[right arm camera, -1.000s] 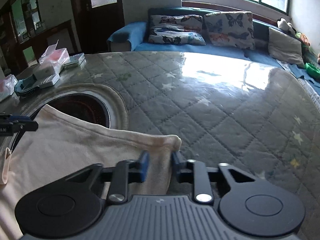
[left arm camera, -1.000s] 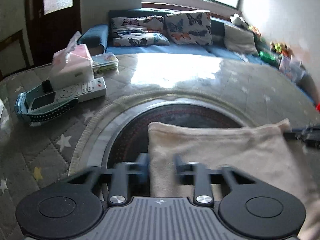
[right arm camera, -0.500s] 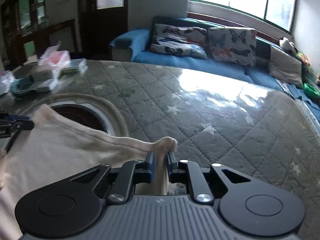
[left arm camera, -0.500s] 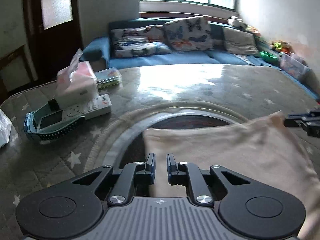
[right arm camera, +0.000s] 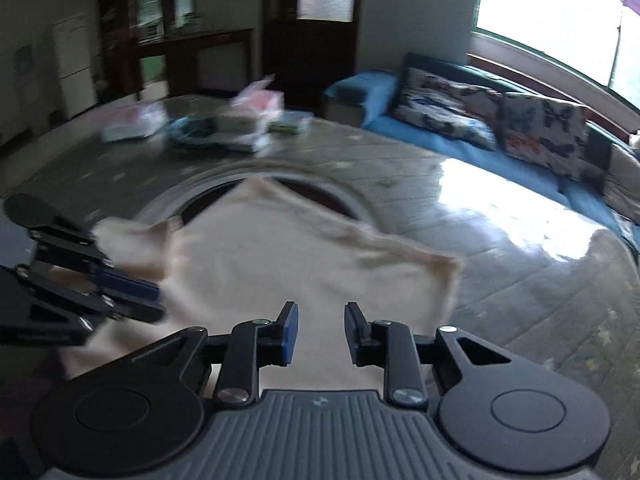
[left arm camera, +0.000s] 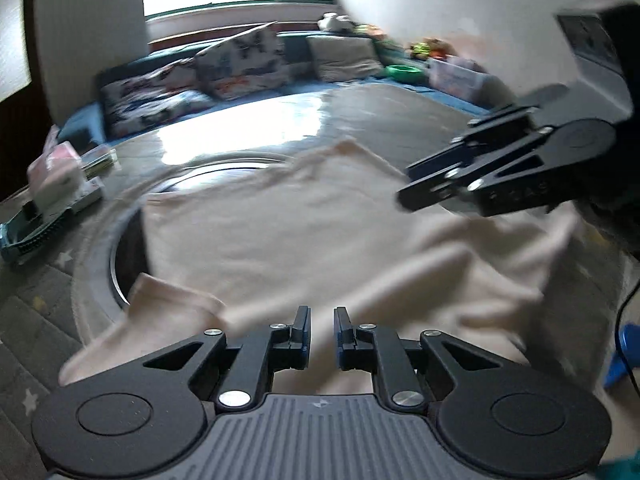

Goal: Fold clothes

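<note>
We've got the cream shirt (left arm camera: 304, 220) spread over the tabletop (right arm camera: 500, 248); left gripper (left arm camera: 320, 330) fingers nearly closed, pinching its near edge; right gripper (right arm camera: 318, 330) fingers just opening, gripping nothing; open quilt runs right, clutter (right arm camera: 240, 128) far left.

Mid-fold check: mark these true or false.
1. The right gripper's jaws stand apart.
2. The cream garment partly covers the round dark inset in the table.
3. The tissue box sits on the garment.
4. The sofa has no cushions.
1. True. The jaws of the right gripper have just been opening. The cream garment lies beneath them and is not pinched.
2. True. The garment lies across the round dark inset, and only the inset's edges show.
3. False. The tissue box stands on the quilted table cover beyond the inset, clear of the garment.
4. False. Butterfly-print cushions rest on the blue sofa.
</note>
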`<action>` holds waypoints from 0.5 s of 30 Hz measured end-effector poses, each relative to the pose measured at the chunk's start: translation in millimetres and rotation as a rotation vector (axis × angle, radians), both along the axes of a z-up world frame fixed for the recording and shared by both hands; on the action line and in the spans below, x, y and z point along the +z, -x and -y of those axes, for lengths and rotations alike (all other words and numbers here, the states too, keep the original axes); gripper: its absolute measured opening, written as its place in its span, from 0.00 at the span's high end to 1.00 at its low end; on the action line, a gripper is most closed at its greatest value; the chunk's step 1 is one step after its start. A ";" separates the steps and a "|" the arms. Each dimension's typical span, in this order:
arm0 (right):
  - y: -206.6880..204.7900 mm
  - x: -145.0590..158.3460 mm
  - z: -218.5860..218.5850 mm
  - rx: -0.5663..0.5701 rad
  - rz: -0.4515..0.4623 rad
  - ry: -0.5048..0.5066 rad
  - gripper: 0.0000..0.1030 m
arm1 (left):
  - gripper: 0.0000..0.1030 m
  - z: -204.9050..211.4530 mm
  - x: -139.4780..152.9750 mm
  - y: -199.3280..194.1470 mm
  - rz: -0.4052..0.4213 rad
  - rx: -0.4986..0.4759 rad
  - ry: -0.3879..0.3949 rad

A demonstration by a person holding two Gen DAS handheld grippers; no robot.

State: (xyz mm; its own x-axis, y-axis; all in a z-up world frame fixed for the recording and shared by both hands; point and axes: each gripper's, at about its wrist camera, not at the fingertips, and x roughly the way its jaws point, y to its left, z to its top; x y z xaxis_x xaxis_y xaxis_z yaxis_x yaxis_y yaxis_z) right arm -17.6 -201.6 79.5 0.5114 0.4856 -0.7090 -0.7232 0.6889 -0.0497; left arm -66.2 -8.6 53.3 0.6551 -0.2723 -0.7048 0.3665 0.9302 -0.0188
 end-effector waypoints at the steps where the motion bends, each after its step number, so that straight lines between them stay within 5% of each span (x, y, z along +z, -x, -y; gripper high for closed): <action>1: 9.4 -1.4 -2.5 0.023 -0.006 0.003 0.76 | 0.87 2.3 -1.2 7.3 0.006 -0.018 -0.004; 15: 110.8 -38.4 -9.2 0.238 -0.132 0.091 0.74 | 0.86 6.3 -12.1 45.8 0.004 -0.170 0.010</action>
